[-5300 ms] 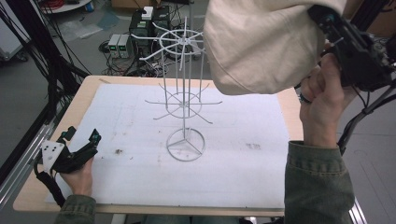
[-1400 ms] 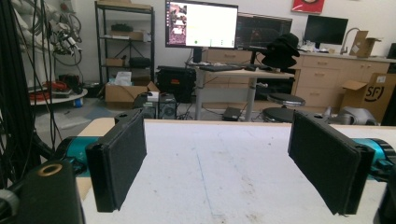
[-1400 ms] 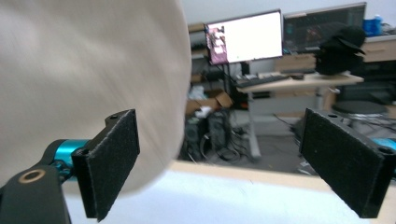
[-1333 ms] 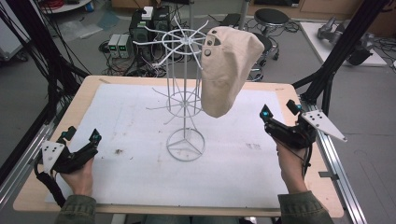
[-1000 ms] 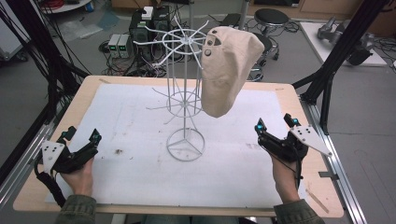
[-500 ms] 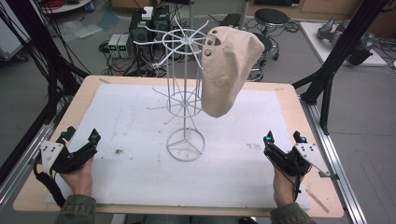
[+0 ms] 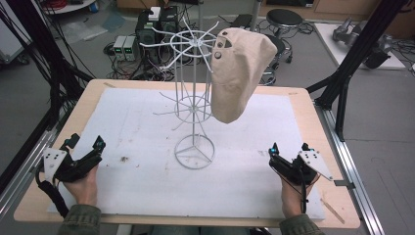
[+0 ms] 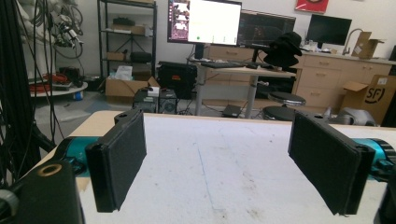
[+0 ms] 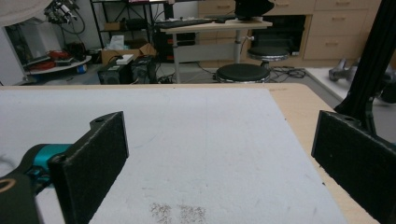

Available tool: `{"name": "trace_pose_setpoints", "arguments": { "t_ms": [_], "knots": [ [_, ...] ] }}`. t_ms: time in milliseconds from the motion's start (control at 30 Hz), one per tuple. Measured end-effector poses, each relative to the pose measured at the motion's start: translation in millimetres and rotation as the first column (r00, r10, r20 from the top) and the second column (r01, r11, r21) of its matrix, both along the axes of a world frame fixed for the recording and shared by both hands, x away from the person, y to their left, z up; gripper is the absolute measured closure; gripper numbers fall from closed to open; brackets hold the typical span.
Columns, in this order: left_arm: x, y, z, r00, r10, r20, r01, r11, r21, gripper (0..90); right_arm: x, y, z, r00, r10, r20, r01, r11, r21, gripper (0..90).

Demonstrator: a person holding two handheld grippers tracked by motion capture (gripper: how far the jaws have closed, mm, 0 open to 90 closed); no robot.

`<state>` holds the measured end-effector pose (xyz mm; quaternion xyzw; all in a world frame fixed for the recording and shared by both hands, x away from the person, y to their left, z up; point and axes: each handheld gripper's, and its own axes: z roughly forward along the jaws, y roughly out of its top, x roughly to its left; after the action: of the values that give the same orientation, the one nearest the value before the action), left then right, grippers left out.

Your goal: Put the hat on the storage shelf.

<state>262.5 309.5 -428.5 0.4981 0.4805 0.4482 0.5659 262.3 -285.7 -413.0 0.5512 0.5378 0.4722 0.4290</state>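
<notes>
In the left gripper view, a cardboard box (image 8: pixel 373 95) at the far right bears the dark letters "SF". The writing on the monitor (image 8: pixel 205 21) is too small to read.

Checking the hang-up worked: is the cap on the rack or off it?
On. The cap hangs from a top prong of the upright rack, clear of the table.

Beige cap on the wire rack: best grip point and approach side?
Judging from the high view, grip the free lower edge of the beige cap, coming from the right with the right gripper. The cap hangs from a top prong of the white wire rack, and its right side faces away from the rack, so nothing blocks that path.
</notes>
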Motion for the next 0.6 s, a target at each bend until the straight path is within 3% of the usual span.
{"name": "trace_pose_setpoints", "arguments": {
  "t_ms": [233,600],
  "knots": [
    [1.2,-2.9,-0.9,0.9999,-0.012,-0.008,0.012,0.9999,0.004,19.4,-1.8,-3.7,1.3,0.9999,-0.015,0.005,0.015,0.999,0.034,2.9],
    [1.1,-3.8,-0.5,0.9999,-0.013,-0.002,0.013,0.9999,0.004,19.4,-3.1,-3.7,2.3,0.9998,-0.005,0.019,0.004,0.999,0.035,3.0]
  ]
}}
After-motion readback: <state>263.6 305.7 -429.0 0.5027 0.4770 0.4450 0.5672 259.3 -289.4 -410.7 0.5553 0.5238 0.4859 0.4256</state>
